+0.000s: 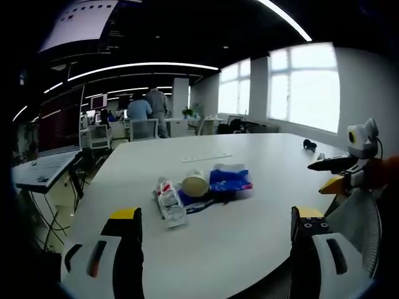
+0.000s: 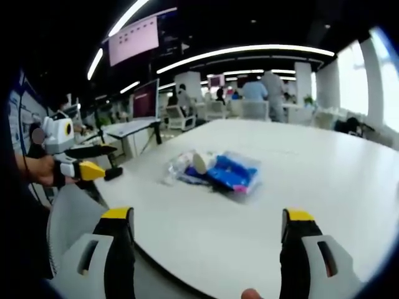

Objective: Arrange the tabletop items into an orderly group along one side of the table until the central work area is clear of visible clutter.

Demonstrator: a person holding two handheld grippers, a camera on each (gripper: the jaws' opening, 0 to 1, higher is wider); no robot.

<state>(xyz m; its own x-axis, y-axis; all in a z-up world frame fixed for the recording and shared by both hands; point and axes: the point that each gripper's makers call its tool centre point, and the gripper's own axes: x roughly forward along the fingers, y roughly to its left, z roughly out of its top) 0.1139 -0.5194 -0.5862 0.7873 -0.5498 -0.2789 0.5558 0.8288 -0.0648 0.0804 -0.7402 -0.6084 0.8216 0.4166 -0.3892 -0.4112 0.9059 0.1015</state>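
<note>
A smooth white rounded worktop [image 1: 249, 187] carries crinkly plastic packets [image 1: 230, 179] and a tipped paper cup [image 1: 195, 183], mouth toward the left claw [image 1: 218, 227]; both it and the right claw [image 2: 209, 227] gape wide, empty.

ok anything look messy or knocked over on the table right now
Yes. A paper cup lies tipped on its side in a loose heap mid-table, wedged between a clear packet with red print and a blue plastic pack, which overlap at odd angles. Nothing looks spilled. A small dark object sits alone near the far edge.
</note>
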